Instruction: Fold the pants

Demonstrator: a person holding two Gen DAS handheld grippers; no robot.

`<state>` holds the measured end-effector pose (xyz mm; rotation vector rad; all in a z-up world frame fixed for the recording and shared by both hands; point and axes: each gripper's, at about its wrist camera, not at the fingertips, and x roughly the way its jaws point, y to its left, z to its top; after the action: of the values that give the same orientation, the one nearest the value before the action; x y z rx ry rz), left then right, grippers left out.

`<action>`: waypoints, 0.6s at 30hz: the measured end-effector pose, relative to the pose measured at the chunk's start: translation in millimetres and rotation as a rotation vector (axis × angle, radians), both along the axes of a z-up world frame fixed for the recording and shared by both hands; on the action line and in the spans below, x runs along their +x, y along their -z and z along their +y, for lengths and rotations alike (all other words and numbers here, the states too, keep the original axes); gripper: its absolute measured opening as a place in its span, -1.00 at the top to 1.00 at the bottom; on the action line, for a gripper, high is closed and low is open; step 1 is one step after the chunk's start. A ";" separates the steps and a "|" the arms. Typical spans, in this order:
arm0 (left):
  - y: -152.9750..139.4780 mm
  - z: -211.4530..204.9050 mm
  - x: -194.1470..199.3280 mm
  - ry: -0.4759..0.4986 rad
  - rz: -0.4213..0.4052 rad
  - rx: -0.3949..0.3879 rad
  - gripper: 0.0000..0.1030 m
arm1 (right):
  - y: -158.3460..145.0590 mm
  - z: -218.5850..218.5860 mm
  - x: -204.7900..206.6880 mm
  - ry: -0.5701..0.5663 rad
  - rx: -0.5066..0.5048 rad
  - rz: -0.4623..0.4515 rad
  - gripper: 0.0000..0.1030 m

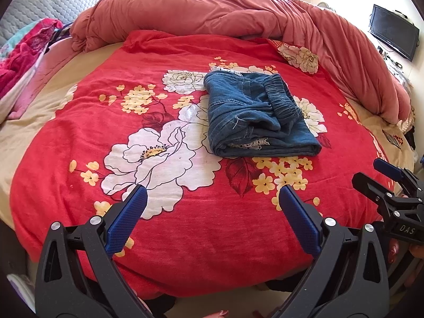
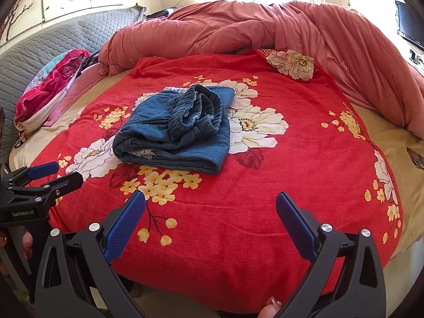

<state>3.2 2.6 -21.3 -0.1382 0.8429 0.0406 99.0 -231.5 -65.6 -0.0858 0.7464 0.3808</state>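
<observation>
A pair of blue denim pants (image 1: 258, 118) lies folded into a compact bundle on the red floral blanket (image 1: 185, 225), elastic waistband on top, a bit of white lace showing at the edges. It also shows in the right wrist view (image 2: 176, 129). My left gripper (image 1: 212, 193) is open and empty, held back near the front edge of the bed, well short of the pants. My right gripper (image 2: 210, 198) is open and empty, also near the front edge. Each gripper shows in the other's view, the right one (image 1: 371, 172) and the left one (image 2: 66, 172).
A bunched salmon-pink duvet (image 1: 238, 13) runs along the back and right of the bed. A pile of pink and teal clothes (image 1: 23, 53) lies at the left by a grey quilted headboard (image 2: 53, 45). A small TV (image 1: 392, 34) hangs at the right.
</observation>
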 end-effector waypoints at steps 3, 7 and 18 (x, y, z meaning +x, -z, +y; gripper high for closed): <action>-0.4 0.2 -0.2 -0.002 0.000 0.003 -0.82 | -0.4 -0.2 -0.1 0.003 0.002 0.001 -0.91; -1.0 0.9 -0.6 -0.005 0.000 0.006 -0.82 | -0.7 0.3 -0.5 0.005 -0.001 0.001 -0.91; -1.1 1.7 -0.2 -0.009 -0.002 0.005 -0.82 | -0.7 1.6 0.6 0.005 -0.001 0.003 -0.91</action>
<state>3.0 4.3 -20.2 -0.1374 0.8402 0.0505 99.6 -229.9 -64.9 -0.0847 0.7496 0.3759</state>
